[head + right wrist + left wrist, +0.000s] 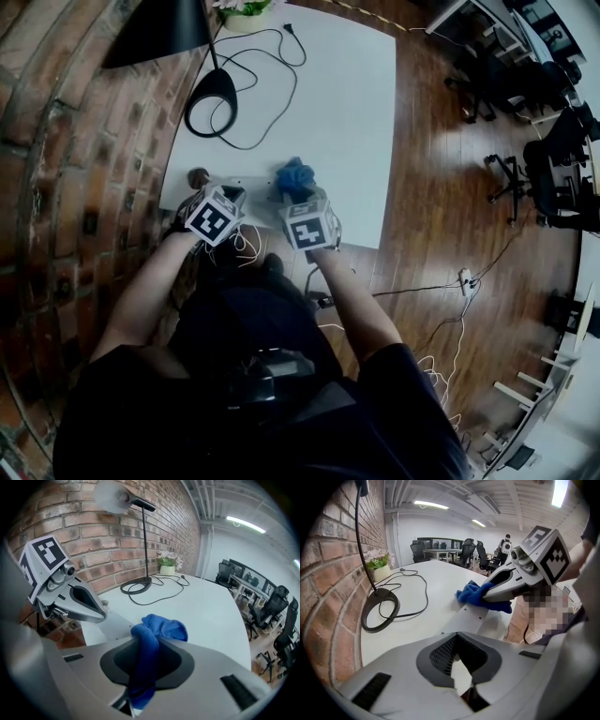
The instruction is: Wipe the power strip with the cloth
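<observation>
Brick wall [75, 141] bounds the 9 o'clock side; wood floor [450, 187] lies at 3.
White table [347, 112]: bare toward 12 and 1.
Lamp base [212, 101] and cord [272, 56]: at 11.
Power strip [251, 187]: at the table's near edge, long axis 9 to 3.
Blue cloth [296, 178]: on its 3 o'clock end, pinched by the right gripper [142, 640].
Left gripper [457, 634]: clamped on the 9 o'clock end.

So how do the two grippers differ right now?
The left gripper is closed on the near end of the white power strip; the right gripper is closed on the blue cloth. The left sits at the strip's end, the right holds the cloth farther along it. Both are shut on something.
</observation>
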Motion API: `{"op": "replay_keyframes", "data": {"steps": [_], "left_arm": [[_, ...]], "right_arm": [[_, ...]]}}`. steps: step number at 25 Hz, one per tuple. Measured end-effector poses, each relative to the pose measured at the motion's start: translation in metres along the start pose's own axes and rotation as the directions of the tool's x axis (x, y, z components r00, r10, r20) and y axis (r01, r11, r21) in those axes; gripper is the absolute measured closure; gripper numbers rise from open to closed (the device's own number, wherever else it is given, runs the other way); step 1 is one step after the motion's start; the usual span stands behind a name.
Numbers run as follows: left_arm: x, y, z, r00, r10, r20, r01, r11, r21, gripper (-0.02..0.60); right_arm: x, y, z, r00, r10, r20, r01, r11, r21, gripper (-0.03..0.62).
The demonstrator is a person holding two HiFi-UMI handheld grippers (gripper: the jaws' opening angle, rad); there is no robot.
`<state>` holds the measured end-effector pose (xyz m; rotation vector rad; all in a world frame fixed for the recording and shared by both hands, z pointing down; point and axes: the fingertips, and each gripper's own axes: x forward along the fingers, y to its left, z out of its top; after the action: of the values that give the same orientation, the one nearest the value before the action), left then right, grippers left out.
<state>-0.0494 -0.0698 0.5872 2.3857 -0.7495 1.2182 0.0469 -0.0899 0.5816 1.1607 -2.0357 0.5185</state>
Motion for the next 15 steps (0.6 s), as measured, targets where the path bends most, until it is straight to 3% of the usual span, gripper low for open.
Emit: {"op": "replay_keyframes", "data": {"steps": [7,10,12,15], "left_arm": [[-0.001,-0.001,-0.002,0.999,0.014,0.044,-0.016,0.999,0.041,0.571],[-0.007,0.008,-0.005,0.997,-0.002,0.072,0.0,1.0,0.015,0.575],[-0.017,0.03,-0.008,0.993,0.057,0.105,-0.054,0.998,-0.032,0.578],[-0.018,0.041,-0.022,0.998,0.022,0.061,-0.017,0.997,-0.081,0.579]], "right_arm": [[0.012,0.032,0.015,0.999,0.045,-0.005,-0.045,0.997,-0.062,0.531],[0.017,0.037,0.018,0.998,0.06,-0.003,-0.06,0.996,-0.068,0.53],[0.018,0.041,0.018,0.997,0.075,-0.006,-0.075,0.994,-0.074,0.53],[0.017,0.041,0.021,0.997,0.078,0.002,-0.078,0.994,-0.078,0.53]]}}
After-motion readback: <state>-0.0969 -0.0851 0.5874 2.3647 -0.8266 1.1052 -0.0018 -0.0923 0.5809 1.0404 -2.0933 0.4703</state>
